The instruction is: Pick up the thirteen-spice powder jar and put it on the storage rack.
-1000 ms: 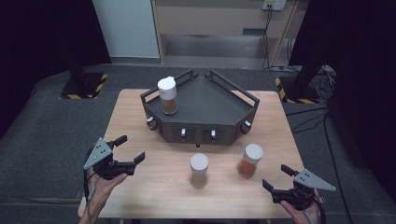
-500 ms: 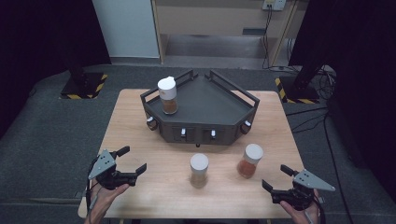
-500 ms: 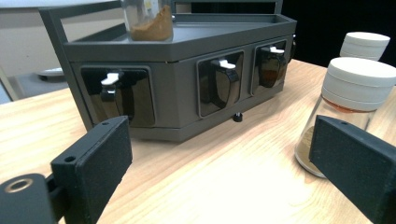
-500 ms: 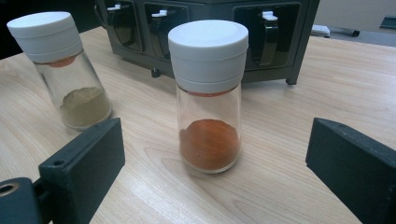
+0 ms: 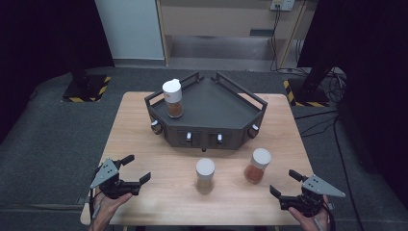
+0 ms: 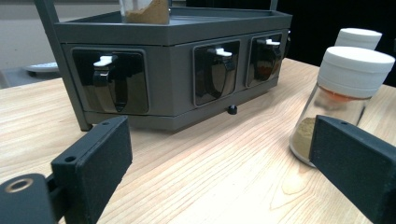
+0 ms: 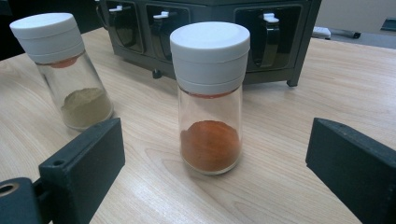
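A dark grey corner rack (image 5: pixel 211 103) stands on the far half of the wooden table, with a brown-spice jar (image 5: pixel 172 98) at its left corner. A jar of tan powder (image 5: pixel 205 175) and a jar of orange-red powder (image 5: pixel 257 166) stand on the table in front of it, both white-capped. My left gripper (image 5: pixel 138 167) is open near the front left corner, empty, aimed toward the rack (image 6: pixel 173 32) and the tan jar (image 6: pixel 345 93). My right gripper (image 5: pixel 283 182) is open at the front right. The orange-red jar (image 7: pixel 210 98) stands a little beyond its jaws, untouched.
The rack's front face carries several black clips with white tabs (image 6: pixel 109 79). The table's front edge (image 5: pixel 202 224) runs just behind both hands. Bare wood lies between the left gripper and the tan jar (image 7: pixel 70 70). Dark floor surrounds the table.
My left gripper has sunk toward the tabletop and drawn slightly nearer the front edge. The right gripper and all three jars have stayed put.
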Available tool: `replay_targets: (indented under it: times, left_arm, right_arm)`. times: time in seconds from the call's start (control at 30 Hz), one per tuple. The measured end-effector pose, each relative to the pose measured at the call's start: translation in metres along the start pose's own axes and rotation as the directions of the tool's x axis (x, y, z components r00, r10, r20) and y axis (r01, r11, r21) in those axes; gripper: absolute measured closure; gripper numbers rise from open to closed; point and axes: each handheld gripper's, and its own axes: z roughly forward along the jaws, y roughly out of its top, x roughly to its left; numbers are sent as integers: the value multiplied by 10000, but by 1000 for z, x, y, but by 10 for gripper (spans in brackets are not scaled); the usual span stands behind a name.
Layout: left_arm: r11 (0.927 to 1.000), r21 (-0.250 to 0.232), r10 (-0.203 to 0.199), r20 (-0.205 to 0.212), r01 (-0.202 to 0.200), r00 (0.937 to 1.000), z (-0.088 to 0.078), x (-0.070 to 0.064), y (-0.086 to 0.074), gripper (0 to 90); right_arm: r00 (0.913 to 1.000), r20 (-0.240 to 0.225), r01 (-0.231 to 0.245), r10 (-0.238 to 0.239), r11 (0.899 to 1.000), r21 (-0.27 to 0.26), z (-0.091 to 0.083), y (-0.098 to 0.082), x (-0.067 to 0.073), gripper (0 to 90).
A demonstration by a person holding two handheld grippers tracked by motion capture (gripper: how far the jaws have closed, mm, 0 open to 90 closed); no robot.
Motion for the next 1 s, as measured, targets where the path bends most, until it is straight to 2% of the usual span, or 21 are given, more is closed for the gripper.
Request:
replay_targets:
  times: [0.37,1.0]
  left_arm:
    - [9995,46,-303,81,303,9995,-2,9,-10,53]
    - [9995,164,-267,78,266,9996,-4,9,-10,45]
  right_arm:
    - [10000,1,-5,5,10000,41,0,1,1,43]
    - [10000,-15,-7,7,10000,5,0,0,1,43]
